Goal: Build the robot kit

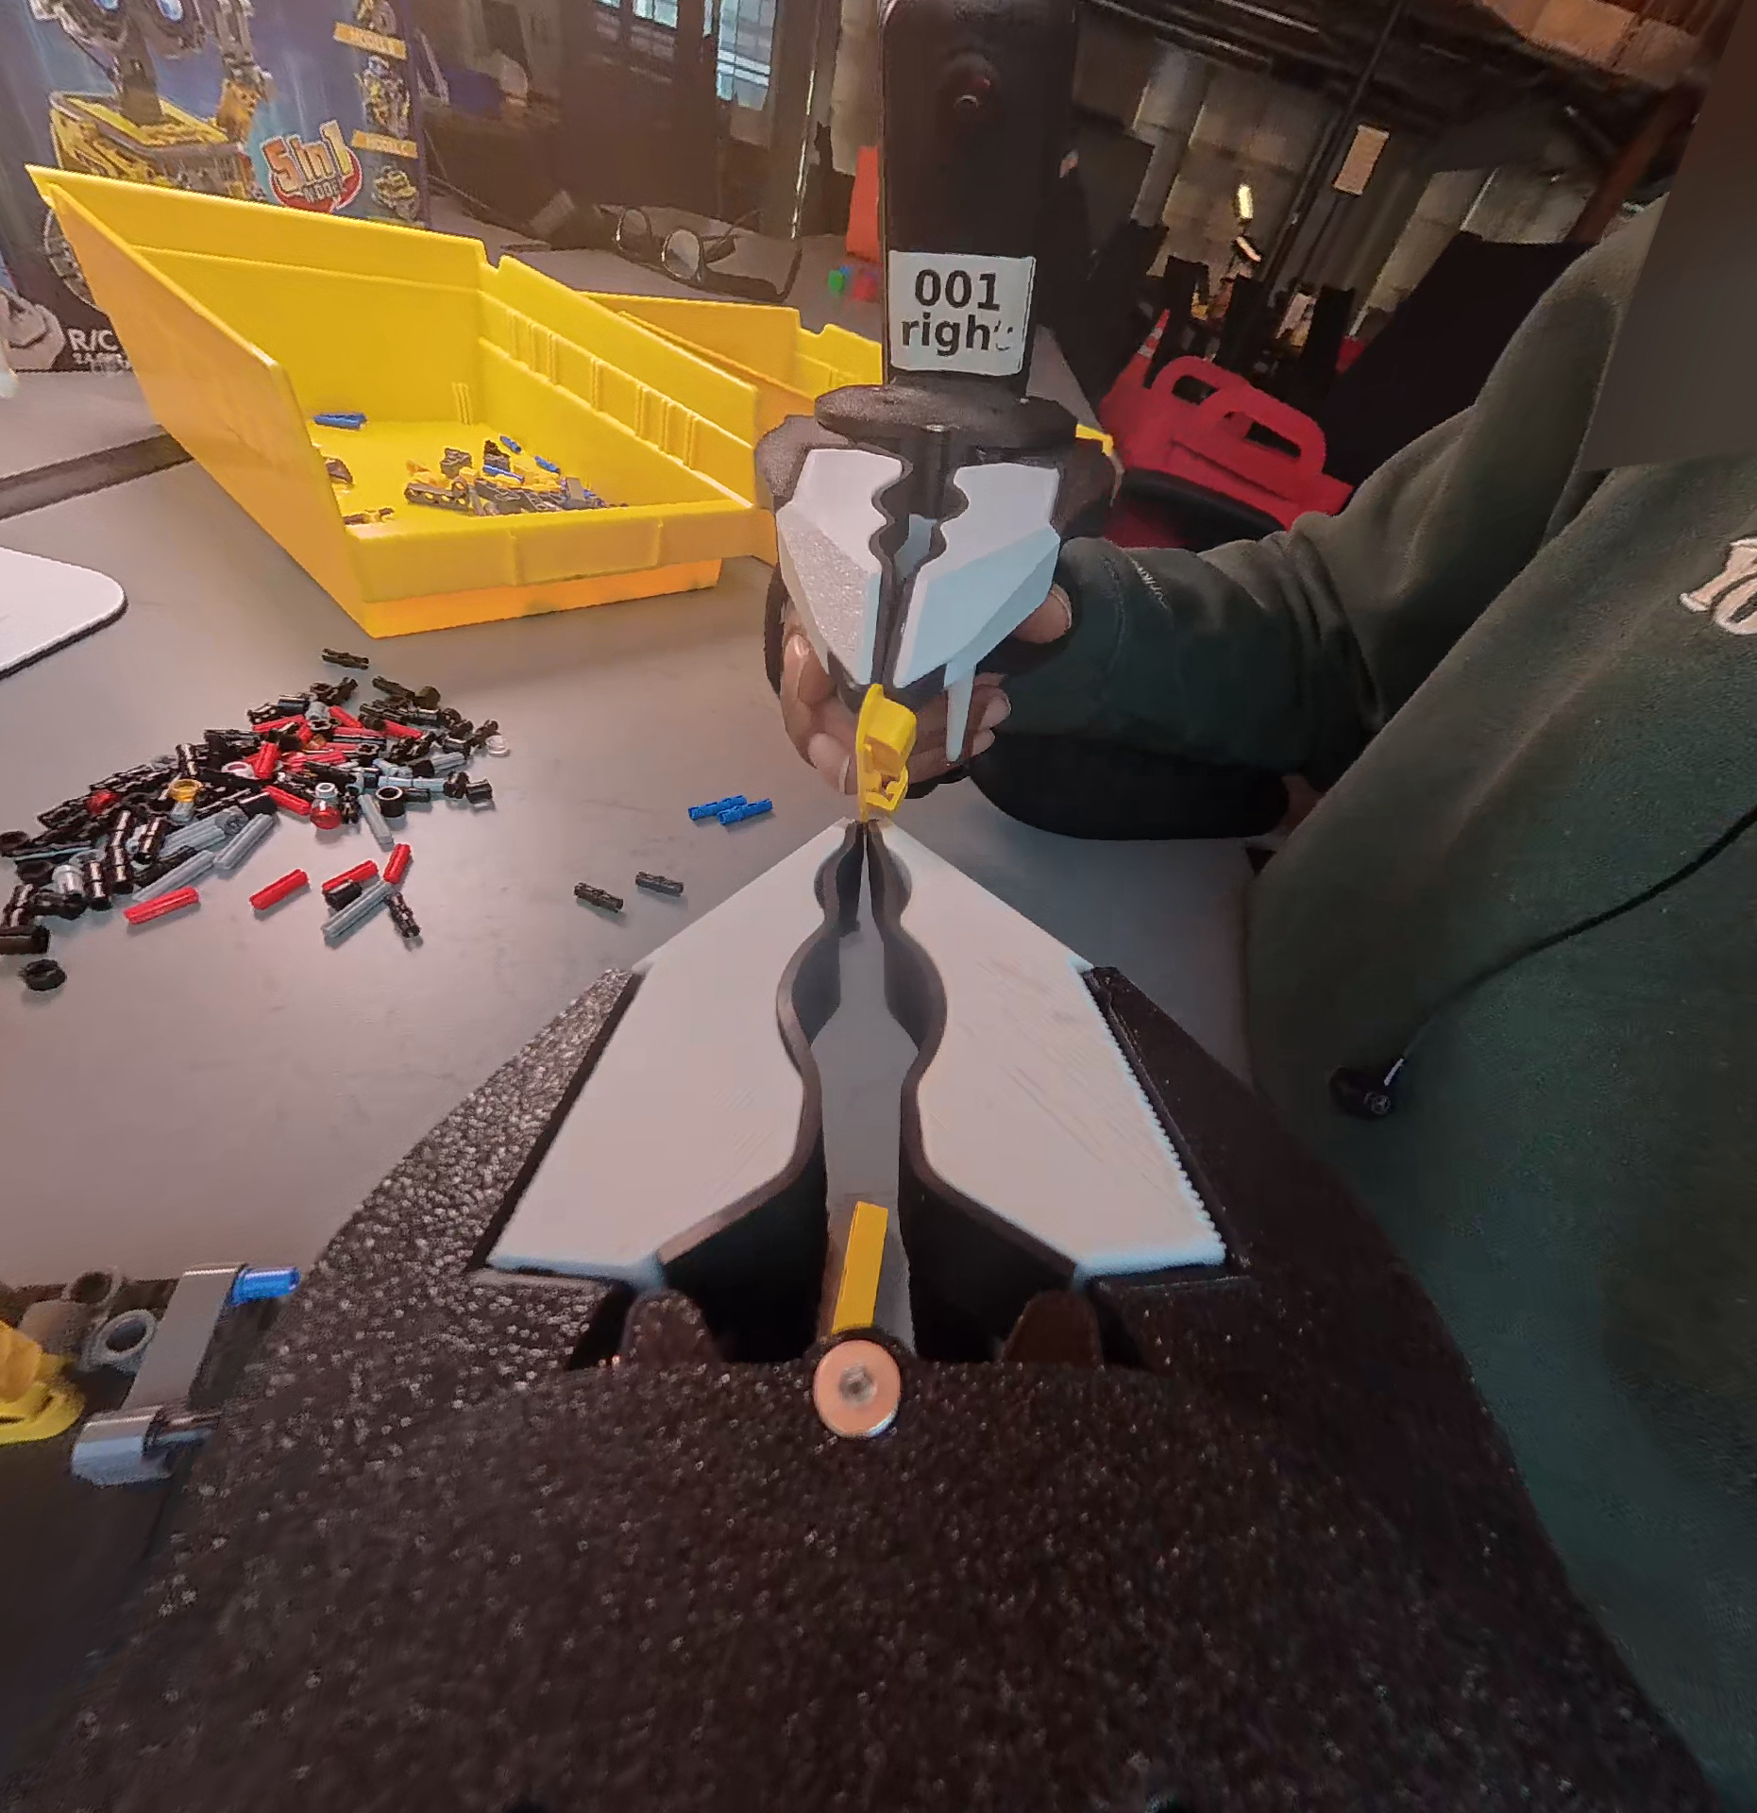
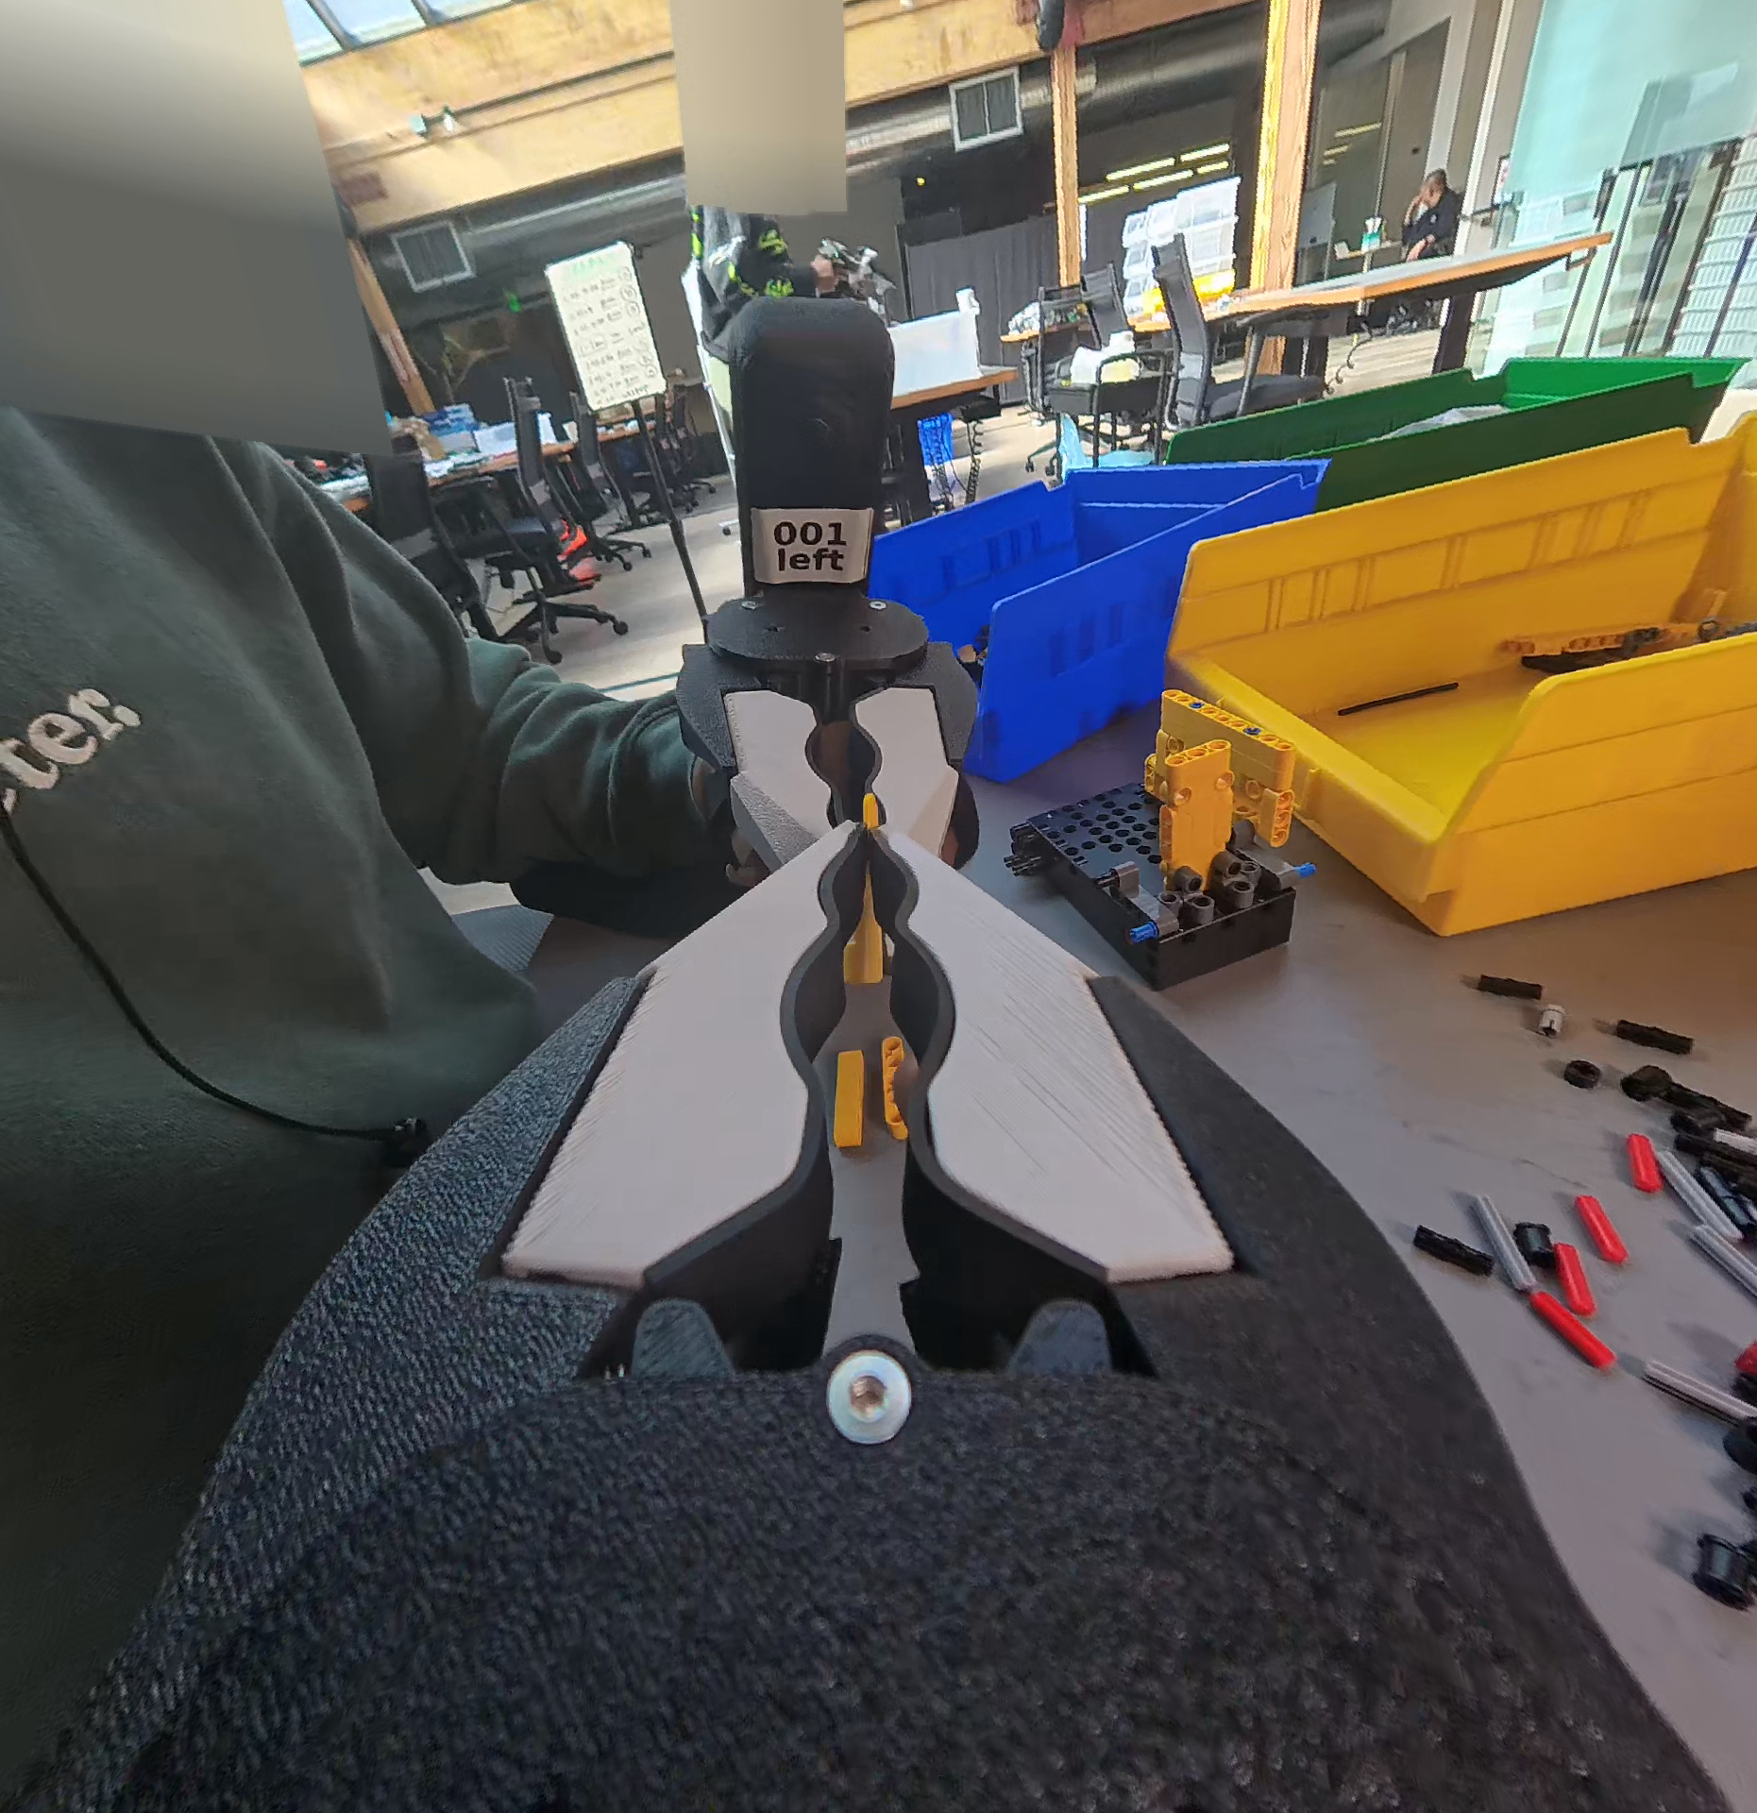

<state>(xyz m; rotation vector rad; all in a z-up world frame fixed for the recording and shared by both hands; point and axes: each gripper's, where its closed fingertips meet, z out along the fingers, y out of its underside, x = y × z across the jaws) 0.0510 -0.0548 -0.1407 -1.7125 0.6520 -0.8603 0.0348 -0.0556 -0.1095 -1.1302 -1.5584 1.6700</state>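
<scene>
A small yellow building-toy piece (image 1: 884, 751) is held between the two grippers above the grey table (image 1: 364, 1079). In the left wrist view the right gripper (image 1: 889, 687) faces me, shut on the piece's upper end. My left gripper (image 1: 862, 832) is shut, its tips pinching the piece's lower end. In the right wrist view the right gripper (image 2: 866, 834) is shut on the yellow piece (image 2: 864, 932), which pokes out toward the left gripper (image 2: 854, 795). A person's hands in green sleeves hold both grippers.
Left wrist view: a yellow bin (image 1: 560, 559) with small parts, a pile of black, red and grey pins (image 1: 217, 814), blue pins (image 1: 732, 809). Right wrist view: a black-and-yellow partial build (image 2: 1178, 863), yellow bin (image 2: 1443, 834), blue bin (image 2: 1080, 579), scattered pins (image 2: 1580, 1275), loose yellow pieces (image 2: 848, 1099). My two grippers' fingertips are within a few centimetres of each other. The black-and-yellow partial build (image 2: 1178, 863) is about equally far from each gripper, around 15 cm. Seen from the left wrist view (image 1: 12, 1381) as well.
</scene>
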